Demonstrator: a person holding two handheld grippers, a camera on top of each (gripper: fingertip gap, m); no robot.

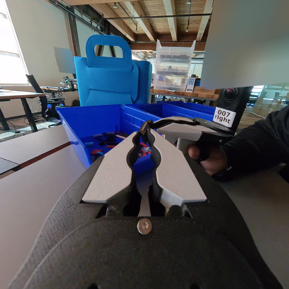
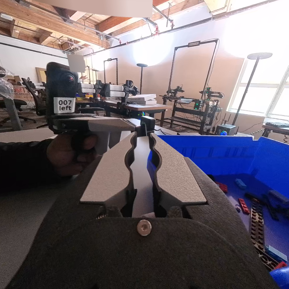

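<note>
My left gripper (image 1: 143, 133) and my right gripper (image 2: 143, 134) meet tip to tip over the near edge of a blue bin (image 1: 93, 122). Both are closed on one small black brick piece (image 1: 145, 127), held in the air between them; it also shows in the right wrist view (image 2: 147, 121). The right gripper (image 1: 147, 125) comes in from the right, and the left gripper (image 2: 135, 126) from the left. The bin (image 2: 219, 150) holds several loose red, blue and black bricks (image 1: 107, 140) and a long black studded plate (image 2: 258, 226).
A blue felt bag (image 1: 109, 78) stands behind the bin, with a second blue bin (image 1: 172, 109) to its right. Clear stacked drawers (image 1: 173, 70) sit on a far table. A grey table (image 1: 39, 187) lies underneath. A hand (image 1: 208, 158) in a dark sleeve grips each handle. My two grippers' fingertips are within a few centimetres of each other.
</note>
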